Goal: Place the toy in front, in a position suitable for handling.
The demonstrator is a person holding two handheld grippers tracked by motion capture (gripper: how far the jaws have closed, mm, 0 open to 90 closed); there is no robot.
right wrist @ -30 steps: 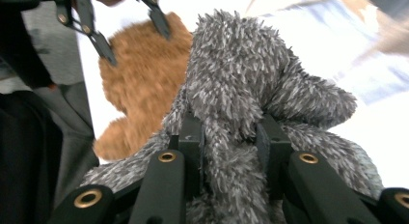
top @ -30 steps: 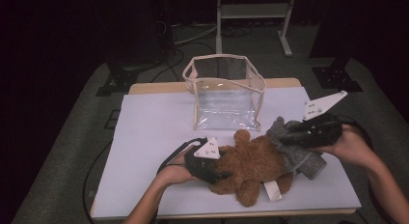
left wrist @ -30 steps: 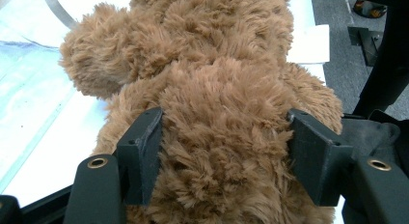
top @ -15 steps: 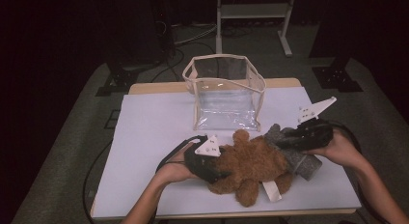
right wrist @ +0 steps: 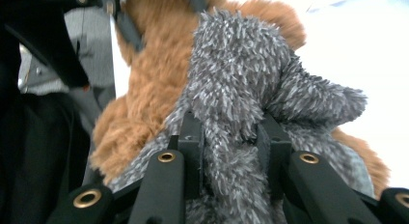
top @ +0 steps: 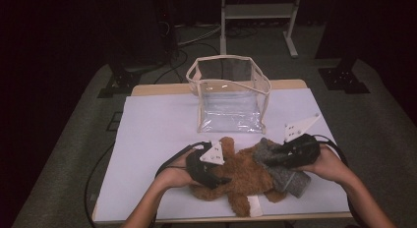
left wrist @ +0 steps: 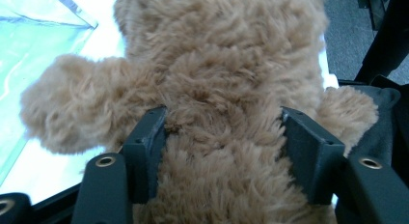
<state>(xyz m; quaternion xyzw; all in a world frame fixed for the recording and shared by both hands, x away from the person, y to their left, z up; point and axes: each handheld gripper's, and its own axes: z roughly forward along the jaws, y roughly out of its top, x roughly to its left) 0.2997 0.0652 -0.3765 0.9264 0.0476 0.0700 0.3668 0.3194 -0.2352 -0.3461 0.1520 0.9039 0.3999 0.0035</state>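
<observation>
Two soft toys lie on the white table [top: 157, 139] near my side: a brown teddy bear [top: 246, 176] and a grey fuzzy toy [top: 287, 174]. They touch each other, and the grey one rests partly on the bear's right side.

My left gripper [top: 209, 164] sits on the bear's left side. In the left gripper view, its two black jaws stand wide, one on each side of the bear's furry body [left wrist: 226, 118]. They press into the fur, so I am holding the bear.

My right gripper [top: 290, 152] is on the grey toy. In the right gripper view, the jaws are squeezed on a fold of the grey fuzz [right wrist: 236, 118], with the brown bear [right wrist: 154, 79] just behind it.

One see-through bag [top: 230, 98] with a cream trim stands upright and open at the top, behind the toys, near the middle of the table. It is apart from both toys.

I see the person's hands holding each gripper from the bottom edge in the high view.
</observation>
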